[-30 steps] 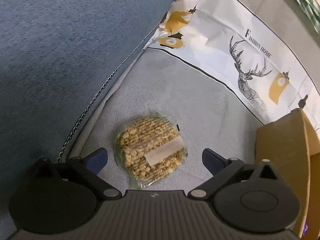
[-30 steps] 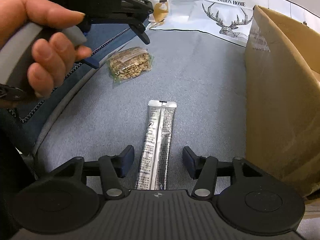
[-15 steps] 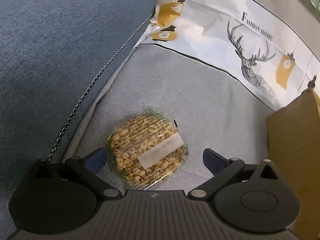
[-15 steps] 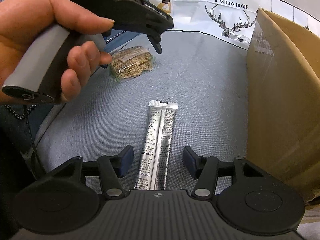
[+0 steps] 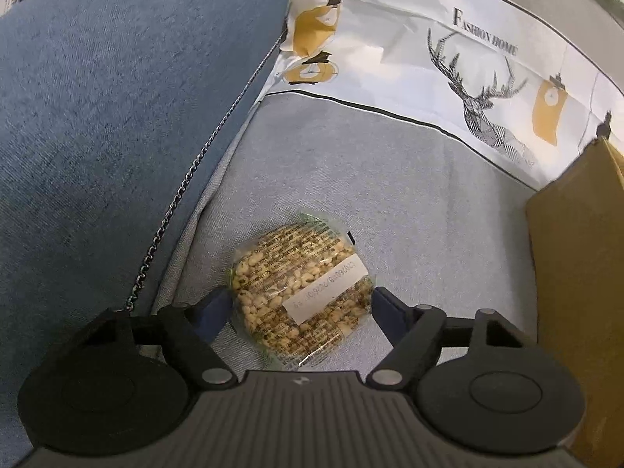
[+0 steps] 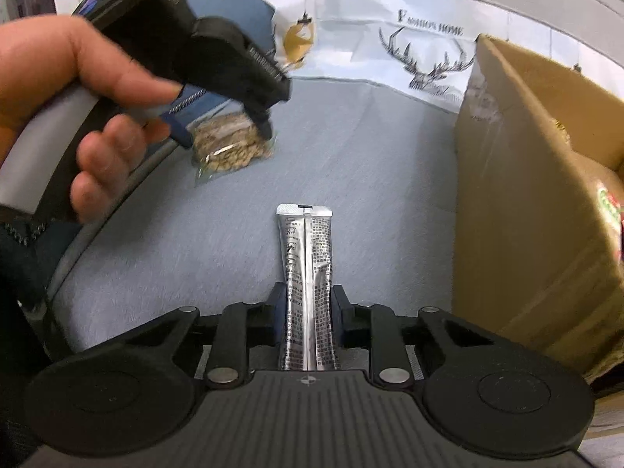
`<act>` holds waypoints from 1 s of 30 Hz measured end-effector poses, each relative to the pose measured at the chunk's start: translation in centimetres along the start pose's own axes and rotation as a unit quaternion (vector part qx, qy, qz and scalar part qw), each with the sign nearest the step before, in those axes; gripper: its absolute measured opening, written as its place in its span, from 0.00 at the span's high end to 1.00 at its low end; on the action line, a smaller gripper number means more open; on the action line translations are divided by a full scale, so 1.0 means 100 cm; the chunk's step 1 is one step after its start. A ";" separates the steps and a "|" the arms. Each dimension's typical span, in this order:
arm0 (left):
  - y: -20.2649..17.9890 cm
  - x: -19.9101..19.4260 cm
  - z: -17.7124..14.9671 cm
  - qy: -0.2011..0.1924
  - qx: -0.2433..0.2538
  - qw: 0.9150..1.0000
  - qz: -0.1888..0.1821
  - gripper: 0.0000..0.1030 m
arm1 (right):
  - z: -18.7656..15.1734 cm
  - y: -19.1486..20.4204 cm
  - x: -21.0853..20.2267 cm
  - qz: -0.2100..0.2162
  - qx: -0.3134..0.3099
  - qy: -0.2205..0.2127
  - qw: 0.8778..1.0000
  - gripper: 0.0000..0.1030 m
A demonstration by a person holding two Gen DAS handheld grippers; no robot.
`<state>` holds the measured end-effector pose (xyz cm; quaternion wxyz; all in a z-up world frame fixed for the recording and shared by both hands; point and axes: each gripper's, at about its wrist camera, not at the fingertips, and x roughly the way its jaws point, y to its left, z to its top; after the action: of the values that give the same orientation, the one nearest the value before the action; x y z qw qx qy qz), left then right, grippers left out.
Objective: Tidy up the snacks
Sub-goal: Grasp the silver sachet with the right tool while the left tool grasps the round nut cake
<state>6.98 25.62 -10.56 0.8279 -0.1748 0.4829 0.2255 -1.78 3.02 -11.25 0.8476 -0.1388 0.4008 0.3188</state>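
A round puffed-grain cake in clear wrap (image 5: 300,284) lies on the grey sofa seat. My left gripper (image 5: 298,306) is shut on it, both blue pads touching its sides. In the right wrist view the cake (image 6: 230,148) sits between the left gripper's fingers (image 6: 265,126). A silver stick sachet (image 6: 308,273) lies lengthwise on the seat. My right gripper (image 6: 308,310) is shut on its near half. A cardboard box (image 6: 526,202) stands at the right, and also shows in the left wrist view (image 5: 581,280).
A blue cushion (image 5: 109,117) with a metal chain (image 5: 187,179) lies at the left. A white deer-print cloth (image 5: 468,62) covers the sofa back. The person's hand (image 6: 85,105) holds the left gripper. A red-green snack pack (image 6: 610,210) lies in the box.
Both grippers have closed: the left onto the grain cake, the right onto the silver sachet. The left gripper came down and forward around the cake.
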 end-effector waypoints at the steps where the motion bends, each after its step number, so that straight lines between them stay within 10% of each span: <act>1: -0.001 -0.001 -0.001 0.001 0.007 1.000 0.000 0.20 | 0.000 -0.002 -0.001 -0.002 0.002 -0.004 1.000 0.76; 30: -0.009 0.006 -0.003 0.025 0.040 0.999 0.006 0.12 | 0.001 -0.002 0.010 -0.003 -0.003 0.018 1.000 0.71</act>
<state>7.53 24.84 -11.16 0.8203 -0.1443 0.5134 0.2067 -1.14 3.34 -11.92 0.8408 -0.1484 0.4150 0.3144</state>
